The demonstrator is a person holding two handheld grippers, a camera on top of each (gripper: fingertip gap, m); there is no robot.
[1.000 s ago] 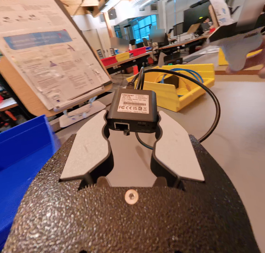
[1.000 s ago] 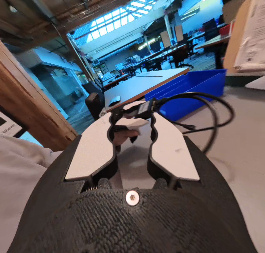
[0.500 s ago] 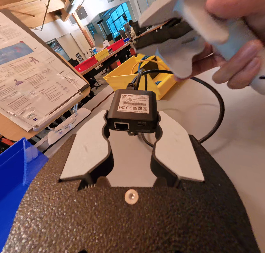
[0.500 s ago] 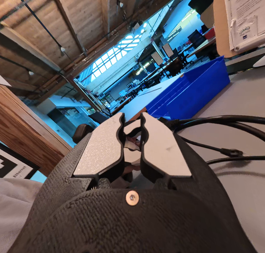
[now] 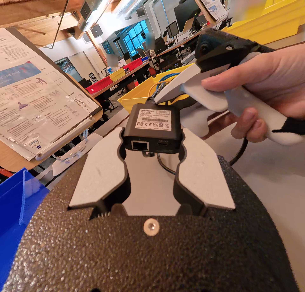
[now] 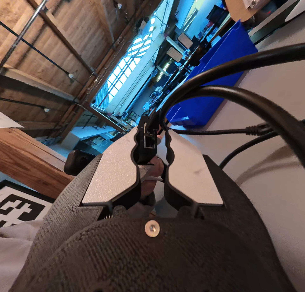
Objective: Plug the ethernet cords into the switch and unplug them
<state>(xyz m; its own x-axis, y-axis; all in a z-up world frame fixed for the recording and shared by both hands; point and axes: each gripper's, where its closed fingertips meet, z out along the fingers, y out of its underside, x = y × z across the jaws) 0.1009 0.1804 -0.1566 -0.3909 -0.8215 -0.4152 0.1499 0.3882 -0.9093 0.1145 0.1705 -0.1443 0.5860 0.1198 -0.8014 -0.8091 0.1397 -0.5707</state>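
Note:
My left gripper is shut on the black switch and holds it above the grey table, with an empty port facing me. A black ethernet cord is plugged into the switch's far side by its plug. My right gripper is open, with its fingertips on either side of that far end of the switch. There an empty port sits beside the plugged one. In the left wrist view a hand holds the right gripper, with one finger above the plug.
A yellow bin with blue cords stands behind the switch. A blue bin is at the left and also shows in the right wrist view. A tilted board with papers stands at the left. A loose black plug lies on the table.
The right gripper has moved in to the far end of the switch and opened from nearly shut. The left gripper has kept its hold on the switch.

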